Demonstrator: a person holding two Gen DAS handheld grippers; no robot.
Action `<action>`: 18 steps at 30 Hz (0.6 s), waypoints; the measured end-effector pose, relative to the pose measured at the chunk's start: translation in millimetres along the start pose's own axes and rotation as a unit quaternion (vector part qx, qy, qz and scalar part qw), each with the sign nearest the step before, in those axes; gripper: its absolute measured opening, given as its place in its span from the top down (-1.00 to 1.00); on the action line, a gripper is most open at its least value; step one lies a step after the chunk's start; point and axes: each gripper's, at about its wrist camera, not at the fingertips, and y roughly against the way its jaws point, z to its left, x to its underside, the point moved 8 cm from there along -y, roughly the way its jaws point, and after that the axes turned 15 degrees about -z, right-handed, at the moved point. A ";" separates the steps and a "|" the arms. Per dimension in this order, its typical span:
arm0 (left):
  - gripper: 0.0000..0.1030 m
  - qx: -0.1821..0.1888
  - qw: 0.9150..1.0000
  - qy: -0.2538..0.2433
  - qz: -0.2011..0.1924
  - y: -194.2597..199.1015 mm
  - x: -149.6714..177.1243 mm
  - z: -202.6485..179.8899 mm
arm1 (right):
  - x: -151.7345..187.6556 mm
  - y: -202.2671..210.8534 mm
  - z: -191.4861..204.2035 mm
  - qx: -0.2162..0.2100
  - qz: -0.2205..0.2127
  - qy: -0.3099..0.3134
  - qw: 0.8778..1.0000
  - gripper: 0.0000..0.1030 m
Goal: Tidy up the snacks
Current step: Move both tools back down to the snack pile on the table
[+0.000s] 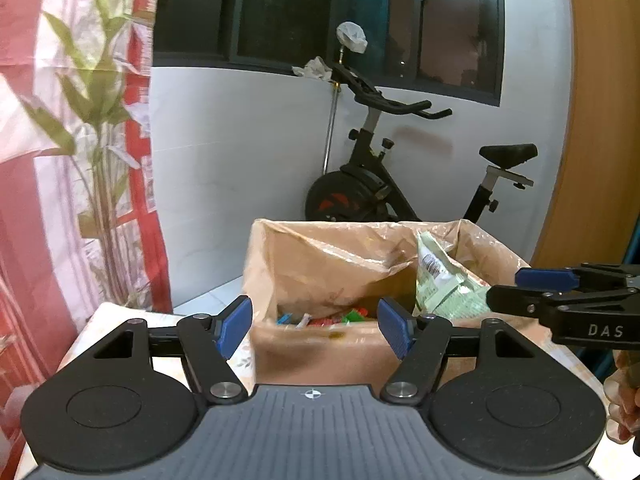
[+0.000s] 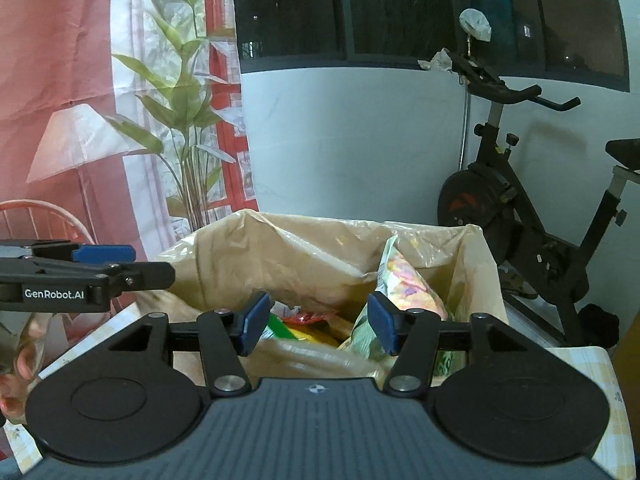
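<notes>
A cardboard box point(image 1: 320, 352) lined with a clear plastic bag stands on the table in front of both grippers; it also shows in the right wrist view point(image 2: 288, 264). Several colourful snack packets point(image 1: 320, 318) lie at its bottom. A pale green snack bag point(image 1: 444, 284) leans upright against the right inner wall, also seen in the right wrist view point(image 2: 400, 280). My left gripper point(image 1: 316, 326) is open and empty at the box's near wall. My right gripper point(image 2: 318, 320) is open over the box's near edge, its right finger point(image 2: 382, 322) beside the green bag.
The table has a pale patterned cloth point(image 2: 592, 376). An exercise bike point(image 1: 392, 184) stands behind the box against a white wall. A red curtain with a plant print point(image 1: 80, 140) hangs at the left. A wooden panel point(image 1: 600, 120) is at the right.
</notes>
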 end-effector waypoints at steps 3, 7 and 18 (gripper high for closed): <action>-0.39 -0.003 1.000 0.001 -0.002 14.9 3.3 3.9 | 0.7 13.6 6.6 0.003 -0.009 0.002 1.000 -0.12; -0.39 -0.011 1.000 -0.005 -0.003 34.0 11.0 6.7 | 5.8 30.1 15.9 0.003 -0.019 0.002 1.000 -0.12; -0.39 -0.034 0.999 0.009 -0.001 71.5 41.5 19.8 | 32.3 59.6 37.7 -0.010 -0.026 0.000 1.000 -0.12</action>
